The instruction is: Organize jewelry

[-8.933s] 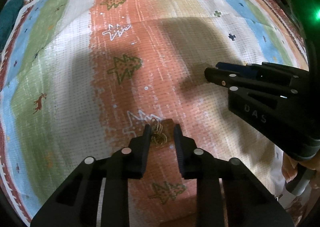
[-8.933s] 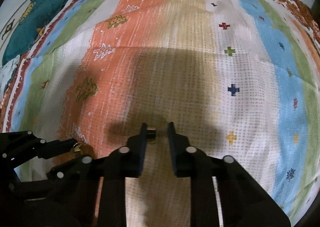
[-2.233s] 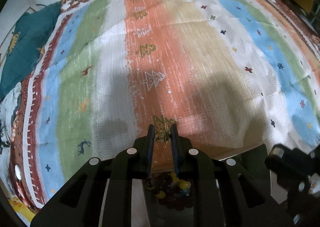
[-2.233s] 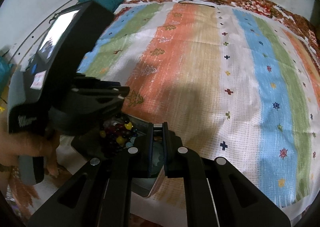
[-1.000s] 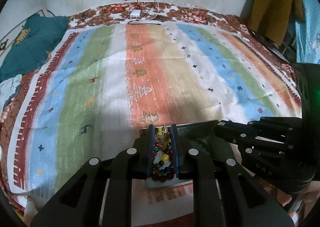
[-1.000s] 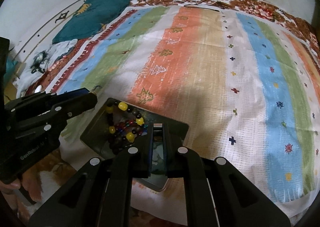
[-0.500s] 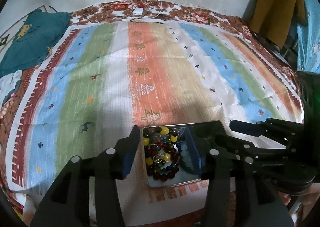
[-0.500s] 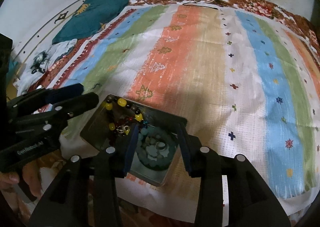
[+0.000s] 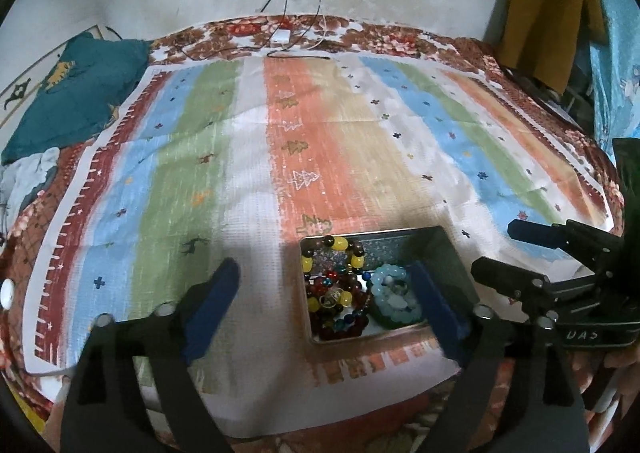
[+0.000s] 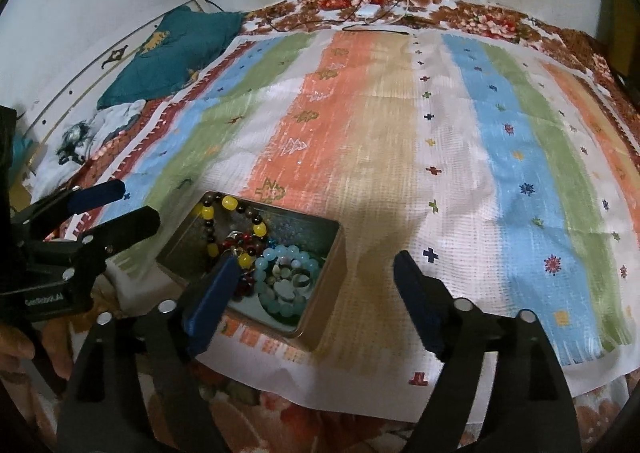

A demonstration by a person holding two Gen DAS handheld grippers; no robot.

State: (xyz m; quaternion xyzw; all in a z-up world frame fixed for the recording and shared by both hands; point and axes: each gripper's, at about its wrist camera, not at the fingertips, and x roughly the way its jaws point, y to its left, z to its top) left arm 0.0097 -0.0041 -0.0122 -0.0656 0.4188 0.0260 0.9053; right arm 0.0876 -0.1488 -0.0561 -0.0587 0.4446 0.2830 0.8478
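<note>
A metal tin [image 9: 436, 243] sits on the striped cloth near its front edge; it also shows in the right wrist view [image 10: 336, 253]. Inside lie a brown and yellow bead bracelet [image 9: 340, 243], dark red beads with gold earrings [image 9: 334, 299], a pale blue bead bracelet [image 9: 394, 295] and a small ring [image 10: 298, 277]. My left gripper [image 9: 324, 281] is wide open and empty, held above the tin. My right gripper [image 10: 316, 273] is wide open and empty above the tin's right side. Each gripper shows in the other's view, the right one [image 9: 520, 253] and the left one [image 10: 116, 205].
The striped cloth [image 9: 320, 141] covers a bed with a floral sheet [image 10: 360, 433] beneath. A teal pillow [image 9: 72, 93] lies at the far left. Cables and a charger [image 9: 280, 39] lie at the far edge by the wall. Clothes [image 9: 548, 13] hang at the right.
Both grippers carried jewelry from the cloth to the tin, then opened and dropped the earrings and ring inside. Since half a second ago both have opened wider and drawn back.
</note>
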